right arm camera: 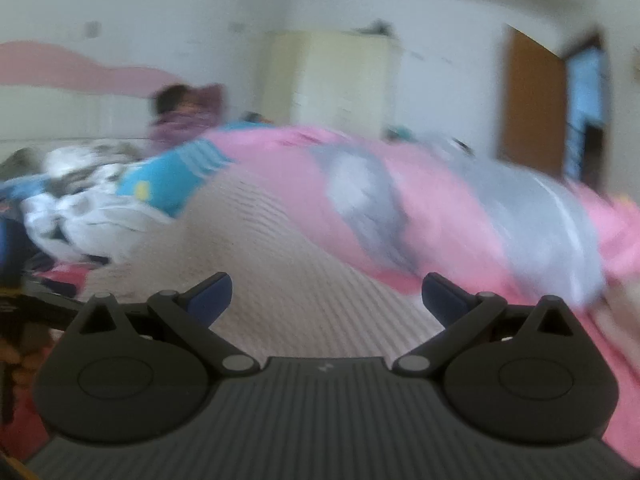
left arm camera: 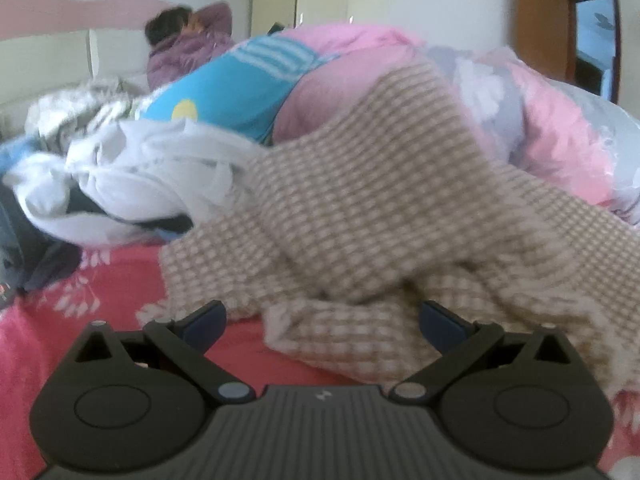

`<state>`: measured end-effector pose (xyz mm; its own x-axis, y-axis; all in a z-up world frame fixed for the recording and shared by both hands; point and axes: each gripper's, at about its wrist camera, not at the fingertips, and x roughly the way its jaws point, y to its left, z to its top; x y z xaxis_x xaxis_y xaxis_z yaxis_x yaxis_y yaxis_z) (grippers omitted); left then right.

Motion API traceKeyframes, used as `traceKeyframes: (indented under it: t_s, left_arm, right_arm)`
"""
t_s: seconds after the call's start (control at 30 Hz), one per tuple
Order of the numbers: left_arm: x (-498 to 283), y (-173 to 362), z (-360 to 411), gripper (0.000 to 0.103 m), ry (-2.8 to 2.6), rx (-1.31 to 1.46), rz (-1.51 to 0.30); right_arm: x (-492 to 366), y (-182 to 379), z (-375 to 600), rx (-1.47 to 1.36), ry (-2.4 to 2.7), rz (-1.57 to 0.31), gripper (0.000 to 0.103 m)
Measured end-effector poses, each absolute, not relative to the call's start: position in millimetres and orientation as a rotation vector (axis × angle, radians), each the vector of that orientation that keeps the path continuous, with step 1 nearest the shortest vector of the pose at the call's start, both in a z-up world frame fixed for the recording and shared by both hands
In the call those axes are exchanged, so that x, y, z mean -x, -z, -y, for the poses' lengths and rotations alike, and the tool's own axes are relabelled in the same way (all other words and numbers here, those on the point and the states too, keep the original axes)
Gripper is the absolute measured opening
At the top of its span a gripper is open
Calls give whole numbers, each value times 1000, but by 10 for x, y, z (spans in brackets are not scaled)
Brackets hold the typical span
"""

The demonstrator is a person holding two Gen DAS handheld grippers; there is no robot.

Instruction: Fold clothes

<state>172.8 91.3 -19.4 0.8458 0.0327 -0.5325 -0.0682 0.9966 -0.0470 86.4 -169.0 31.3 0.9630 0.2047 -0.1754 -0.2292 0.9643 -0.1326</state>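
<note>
One red bedsheet (left arm camera: 120,280) under checked garment (left arm camera: 360,200), pink quilt (left arm camera: 560,120).

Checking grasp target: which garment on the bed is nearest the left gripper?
The beige checked garment: its crumpled edge lies right between the open left gripper fingers. The white garment and the dark one lie further back, to the left.

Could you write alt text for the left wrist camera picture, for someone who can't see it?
An open two-finger gripper points at a rumpled brown-and-cream checked garment lying on a red floral bedsheet. Behind it lie a heap of white clothes and a pink quilt; a person in purple sits by the far wall.
</note>
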Motion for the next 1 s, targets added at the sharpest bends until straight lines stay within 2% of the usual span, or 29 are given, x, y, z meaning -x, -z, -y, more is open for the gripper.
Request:
traceKeyframes:
  t_s: [0.1, 0.2, 0.27, 0.4, 0.47, 0.53, 0.6, 0.87, 0.97, 1.0]
  left_arm:
    - [-1749, 317, -1037, 101, -37, 98, -573]
    - [-1733, 389, -1113, 92, -20, 114, -586]
    - [-1728, 414, -1179, 89, -7, 127, -587]
    - [-1712, 429, -1309, 69, -34, 155, -580]
    - [-1741, 447, -1393, 58, -50, 189, -594]
    - [-1770, 466, -1454, 46, -52, 217, -613]
    - [-1795, 483, -1508, 36, -51, 243, -628]
    - [-1829, 493, -1530, 34, -59, 252, -624]
    - [-1836, 500, -1517, 34, -62, 251, -622]
    - [-1838, 501, -1517, 34, -62, 254, -620]
  right_arm:
    - [-1165, -398, 1375, 262, -337, -158, 102]
    - [-1450, -374, 1023, 382, -430, -161, 102]
    - [-1633, -333, 805, 457, -499, -184, 101]
    - [-1823, -181, 343, 656, -627, -194, 99]
    - [-1862, -85, 165, 746, -666, -200, 95]
    - [-1939, 42, -10, 823, -705, -226, 84]
    - [-2011, 167, -174, 904, -736, -244, 79]
    - [-2190, 641, -597, 1178, -731, -281, 73]
    - [-2159, 608, -619, 1166, -705, -296, 48]
    - [-2154, 568, -583, 1151, -688, -292, 33]
